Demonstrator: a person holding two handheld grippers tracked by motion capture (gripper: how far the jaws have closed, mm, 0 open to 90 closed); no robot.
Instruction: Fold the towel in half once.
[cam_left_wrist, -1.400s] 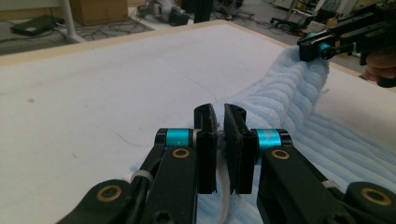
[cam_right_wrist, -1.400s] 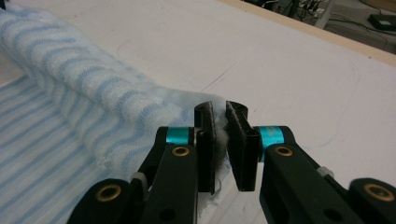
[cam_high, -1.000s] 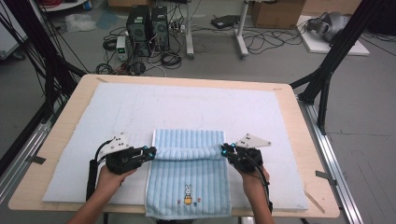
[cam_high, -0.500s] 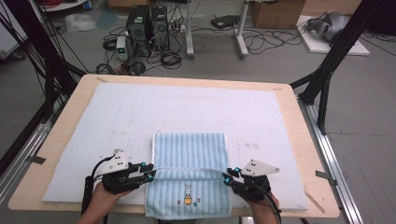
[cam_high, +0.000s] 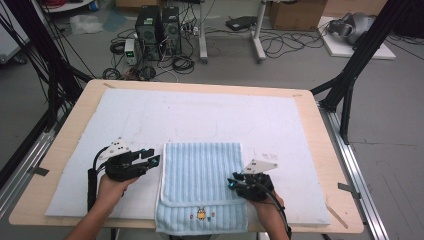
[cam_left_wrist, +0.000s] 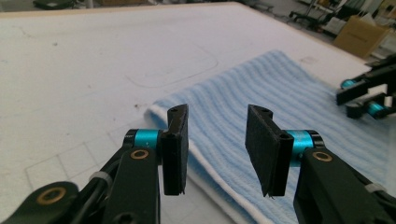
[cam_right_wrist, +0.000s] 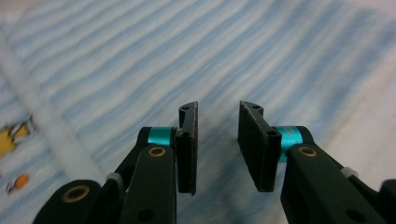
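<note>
**Both grippers open, nothing held, towel folded on the mat**

Your left gripper sits just off the towel's left edge, jaws pointing toward the cloth. In the left gripper view the left gripper has its two black pads well apart with only air between them, and the jaws have just been opening. Nothing is gripped. Beyond the pads you see the white hem of the towel running slantwise under them.

Your right gripper is over the towel's right side, near the fold line at the front, jaws pointing left across the cloth. In the right gripper view the right gripper shows a clear gap between its pads, narrower than the left one's, and the pads press on nothing. The striped cloth lies blurred beneath them.

The light blue striped towel lies flat at the near middle of the white mat. Its upper layer is folded toward you and ends at a white hem, below which a strip with a small embroidered yellow figure reaches over the mat's front edge. The mat covers most of the wooden table. Your hands come in from the near edge, one behind each gripper.
</note>
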